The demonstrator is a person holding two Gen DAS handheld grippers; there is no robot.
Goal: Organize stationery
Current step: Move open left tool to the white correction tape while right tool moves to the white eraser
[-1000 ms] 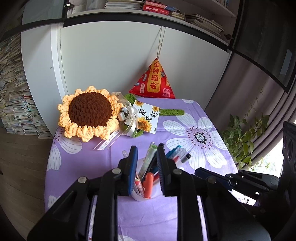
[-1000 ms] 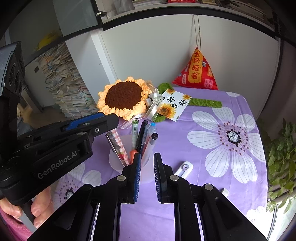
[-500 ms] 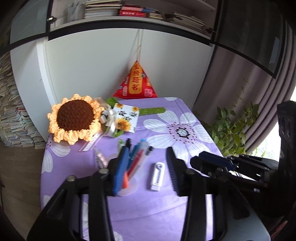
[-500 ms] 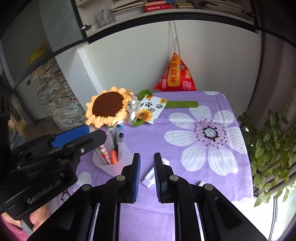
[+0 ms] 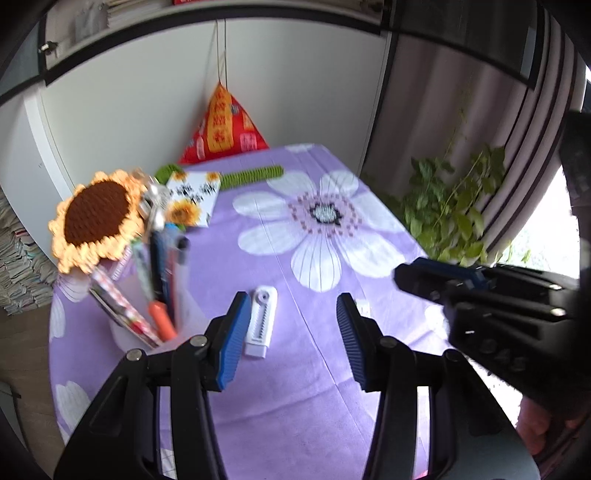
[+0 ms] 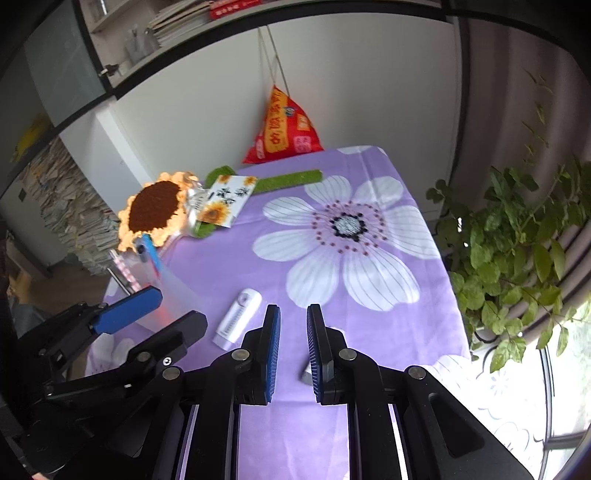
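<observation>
A flat white plastic correction-tape dispenser lies on the purple floral tablecloth, beside a translucent pen cup. The left gripper stands half open, empty, above it; the right gripper is nearly closed, holding nothing

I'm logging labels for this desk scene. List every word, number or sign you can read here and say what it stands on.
Red triangular pouch: yellow panel with large Chinese characters, too blurred and tilted to read.
Sunflower card: black brush-style characters, too small to read.
Red book spine on the shelf: print too small to read.
White correction tape: no text visible.
Pens in the cup: blurred, nothing readable.
Nothing here can be quoted with confidence.
</observation>
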